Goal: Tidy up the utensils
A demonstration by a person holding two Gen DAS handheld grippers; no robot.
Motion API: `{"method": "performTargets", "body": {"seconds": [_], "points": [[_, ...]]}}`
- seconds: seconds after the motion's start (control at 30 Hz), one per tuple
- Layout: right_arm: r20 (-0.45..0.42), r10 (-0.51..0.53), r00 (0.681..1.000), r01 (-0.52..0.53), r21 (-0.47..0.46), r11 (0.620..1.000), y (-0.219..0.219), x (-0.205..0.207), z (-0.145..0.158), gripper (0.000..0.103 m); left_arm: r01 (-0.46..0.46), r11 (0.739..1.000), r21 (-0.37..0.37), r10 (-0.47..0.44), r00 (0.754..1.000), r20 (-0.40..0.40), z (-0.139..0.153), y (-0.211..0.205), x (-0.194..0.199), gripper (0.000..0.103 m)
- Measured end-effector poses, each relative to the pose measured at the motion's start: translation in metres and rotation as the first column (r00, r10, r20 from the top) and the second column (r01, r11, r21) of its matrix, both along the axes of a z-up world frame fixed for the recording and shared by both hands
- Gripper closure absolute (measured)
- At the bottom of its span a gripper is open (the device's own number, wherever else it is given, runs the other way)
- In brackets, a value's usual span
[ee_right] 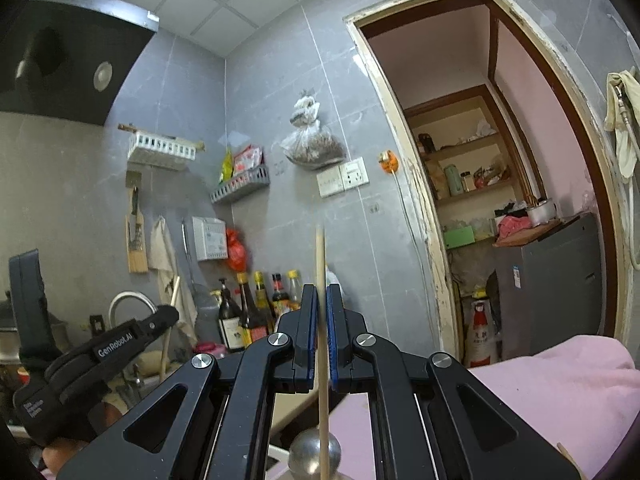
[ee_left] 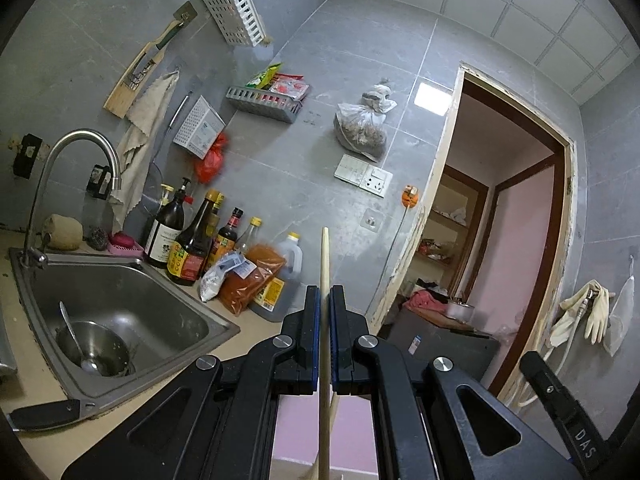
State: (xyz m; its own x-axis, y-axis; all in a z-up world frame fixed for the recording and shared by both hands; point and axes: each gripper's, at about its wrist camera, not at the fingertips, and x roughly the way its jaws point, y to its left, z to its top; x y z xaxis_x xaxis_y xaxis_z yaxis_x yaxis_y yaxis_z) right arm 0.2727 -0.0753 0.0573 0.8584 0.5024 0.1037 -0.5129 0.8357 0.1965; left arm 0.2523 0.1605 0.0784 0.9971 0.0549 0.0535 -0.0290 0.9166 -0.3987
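In the left wrist view my left gripper is shut on a pale wooden chopstick that stands upright between the pads and sticks out above the fingertips. My right gripper is likewise shut on a thinner wooden chopstick, also upright. The right wrist view catches the left gripper's body low on the left, over the sink, with its chopstick rising from it. A white slotted utensil basket hangs high on the grey tiled wall.
A steel sink holds a steel bowl with a spoon in it. Sauce bottles and food bags crowd the counter corner. A round metal knob sits just below my right gripper. A doorway opens on the right. Pink clothing fills the lower right.
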Motion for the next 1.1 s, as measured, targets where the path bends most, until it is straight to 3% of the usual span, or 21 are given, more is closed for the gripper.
{"method": "performTargets", "body": {"seconds": [0.23, 0.53, 1.0, 1.1], "points": [[-0.080, 0.020, 0.997, -0.027, -0.089, 0.996, 0.003, 0.000, -0.012, 0.100, 0.031, 1.000, 0.002, -0.031, 0.998, -0.046, -0.013, -0.004, 0.002, 0.101], [-0.193, 0.038, 0.981, -0.060, -0.109, 0.992, -0.006, 0.003, -0.020, 0.099, 0.053, 0.999, 0.014, -0.051, 0.994, -0.097, -0.021, -0.013, -0.003, 0.101], [-0.208, 0.064, 0.976, -0.092, -0.132, 0.987, -0.008, -0.006, -0.024, 0.099, 0.103, 0.993, -0.052, -0.111, 0.979, -0.174, -0.019, -0.007, -0.002, 0.101], [-0.212, 0.070, 0.975, -0.099, -0.133, 0.986, -0.010, -0.009, -0.023, 0.098, 0.110, 0.992, -0.061, -0.119, 0.980, -0.161, -0.013, -0.007, -0.006, 0.101]]}}
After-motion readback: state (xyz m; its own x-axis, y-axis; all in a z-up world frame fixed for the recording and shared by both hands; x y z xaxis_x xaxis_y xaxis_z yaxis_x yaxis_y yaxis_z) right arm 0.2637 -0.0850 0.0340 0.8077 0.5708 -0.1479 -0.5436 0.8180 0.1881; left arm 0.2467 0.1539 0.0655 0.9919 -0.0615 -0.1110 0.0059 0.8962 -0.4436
